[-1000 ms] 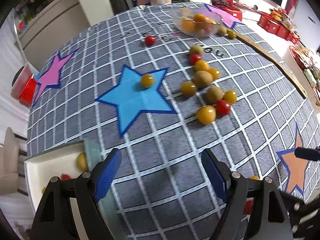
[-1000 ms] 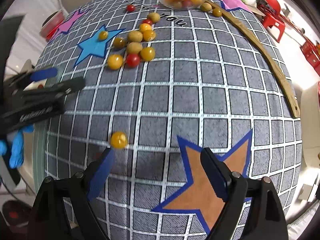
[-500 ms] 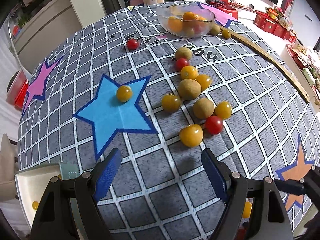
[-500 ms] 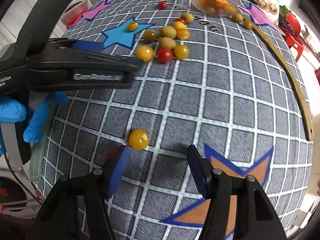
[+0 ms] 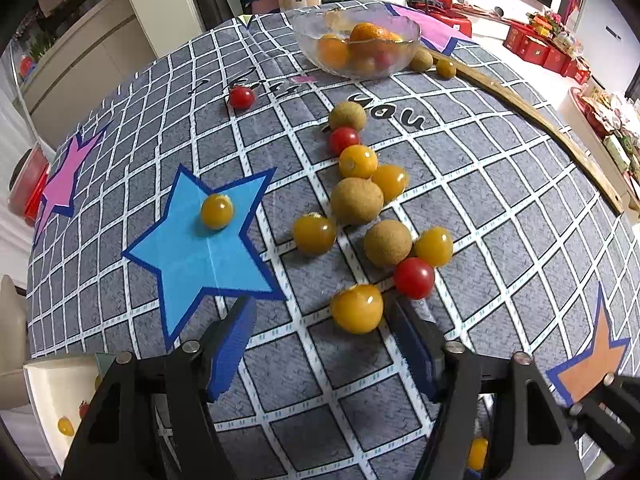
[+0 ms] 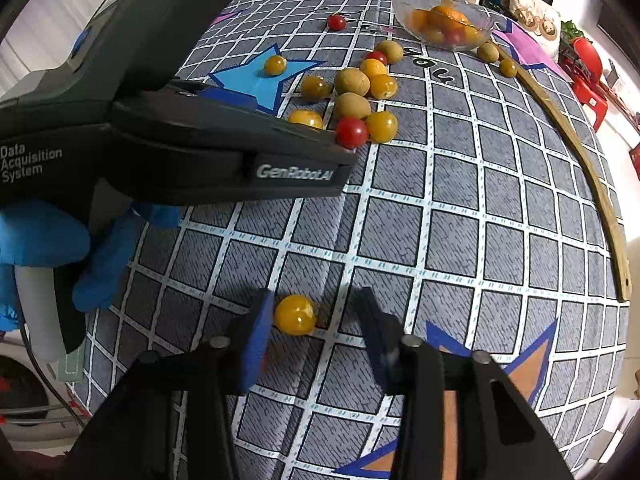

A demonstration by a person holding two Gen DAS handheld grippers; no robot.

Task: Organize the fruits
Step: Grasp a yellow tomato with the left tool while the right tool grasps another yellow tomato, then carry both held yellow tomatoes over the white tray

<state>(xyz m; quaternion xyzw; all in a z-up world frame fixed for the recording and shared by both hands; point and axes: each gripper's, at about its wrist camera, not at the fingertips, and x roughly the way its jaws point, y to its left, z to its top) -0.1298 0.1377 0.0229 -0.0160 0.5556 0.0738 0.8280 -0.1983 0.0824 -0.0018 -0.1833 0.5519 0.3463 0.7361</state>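
Left gripper (image 5: pixel 320 340) spread, level over the cloth, a glossy yellow tomato (image 5: pixel 356 308) between its tips at 12 o'clock. Right gripper (image 6: pixel 308 334) likewise spread, a second yellow tomato (image 6: pixel 295 314) touching its left pad (image 6: pixel 256 344). Remaining fruit cluster (image 5: pixel 360 200) lies beyond toward 12 o'clock.

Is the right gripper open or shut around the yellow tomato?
Open. The right gripper straddles the yellow tomato; the left pad seems to touch it, the other finger stands clearly apart.

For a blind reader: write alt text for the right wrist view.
The open right gripper straddles a lone yellow tomato on a grey checked tablecloth. The left gripper reaches towards a fruit cluster beyond, before a glass bowl.
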